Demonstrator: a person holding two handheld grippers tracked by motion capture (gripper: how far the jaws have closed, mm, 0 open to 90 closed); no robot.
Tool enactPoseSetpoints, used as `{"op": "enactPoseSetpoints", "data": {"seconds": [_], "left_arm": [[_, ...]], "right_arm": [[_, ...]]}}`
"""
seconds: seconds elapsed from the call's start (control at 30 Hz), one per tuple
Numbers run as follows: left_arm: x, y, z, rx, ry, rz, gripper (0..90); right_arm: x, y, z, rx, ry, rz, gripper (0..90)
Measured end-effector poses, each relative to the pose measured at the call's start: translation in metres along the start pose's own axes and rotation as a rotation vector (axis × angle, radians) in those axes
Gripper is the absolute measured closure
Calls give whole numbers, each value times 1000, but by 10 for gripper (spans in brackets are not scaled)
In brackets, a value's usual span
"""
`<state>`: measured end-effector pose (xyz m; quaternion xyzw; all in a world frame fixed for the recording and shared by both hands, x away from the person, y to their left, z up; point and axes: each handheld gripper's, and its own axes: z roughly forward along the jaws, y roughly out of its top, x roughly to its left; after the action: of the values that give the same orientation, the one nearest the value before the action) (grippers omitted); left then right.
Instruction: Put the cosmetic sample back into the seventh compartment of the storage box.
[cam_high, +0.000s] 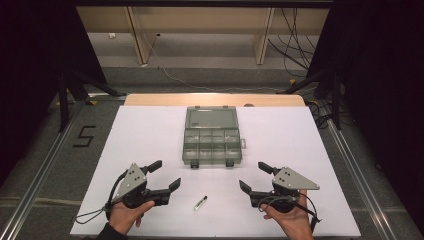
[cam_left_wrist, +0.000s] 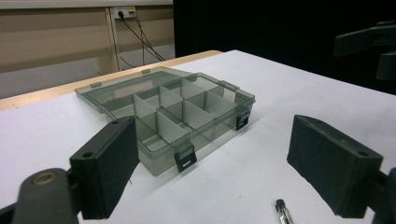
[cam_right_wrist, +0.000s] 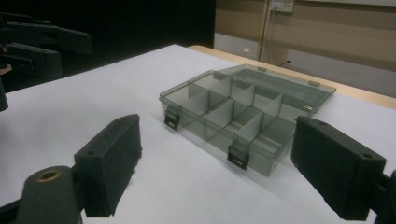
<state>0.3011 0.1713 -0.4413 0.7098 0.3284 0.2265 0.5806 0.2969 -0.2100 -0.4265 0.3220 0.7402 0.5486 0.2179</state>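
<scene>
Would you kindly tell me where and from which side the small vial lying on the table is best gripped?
Probably at mid-body, from straight above. The vial lies flat on the white table, slanted, its dark cap towards the box. Jaws should close across its narrow width; both the left tool and right tool stand open nearby.

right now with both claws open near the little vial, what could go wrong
1. The small vial lies flat on the smooth white table between the left claw and right claw; a nudge could roll it away.
2. It is thin, so wide jaws may pinch it off centre and flick it.
3. The open organiser box has small compartments; a drop could miss.
</scene>
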Motion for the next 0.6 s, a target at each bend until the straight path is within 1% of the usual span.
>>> {"op": "enactPoseSetpoints", "data": {"seconds": [0.03, 0.07, 0.23, 0.3, 0.37, 0.4, 0.43, 0.5, 0.53, 0.57, 0.6], "left_arm": [[0, 0, 0, 1, 0, 0, 157], [0, 0, 0, 2, 0, -2, 157], [0, 0, 0, 2, -2, 1, 157], [0, 0, 0, -1, 0, -1, 157], [1, 0, 0, 1, -2, 9, 157], [1, 0, 0, 4, -4, 16, 157], [1, 0, 0, 5, -3, 11, 157], [1, 0, 1, 3, -3, 13, 157], [1, 0, 1, 3, -3, 13, 157], [1, 0, 1, 4, -3, 13, 157], [1, 0, 1, 3, -5, 17, 157]], "right_arm": [[-1, 0, -1, 13, 2, -5, 172], [-1, 0, -1, 4, -8, -2, 172], [-1, 0, 0, 10, -2, -5, 171], [-2, 1, 0, 20, 16, -16, 171], [-2, 1, 0, 30, 24, -15, 171], [-2, 2, 2, 33, 33, -31, 171], [-1, 2, 3, 35, 46, -24, 171], [0, 5, 1, 58, 63, -46, 173], [0, 5, 1, 58, 63, -46, 173], [0, 7, 3, 55, 80, -54, 172], [0, 7, 3, 55, 80, -54, 172]]}}
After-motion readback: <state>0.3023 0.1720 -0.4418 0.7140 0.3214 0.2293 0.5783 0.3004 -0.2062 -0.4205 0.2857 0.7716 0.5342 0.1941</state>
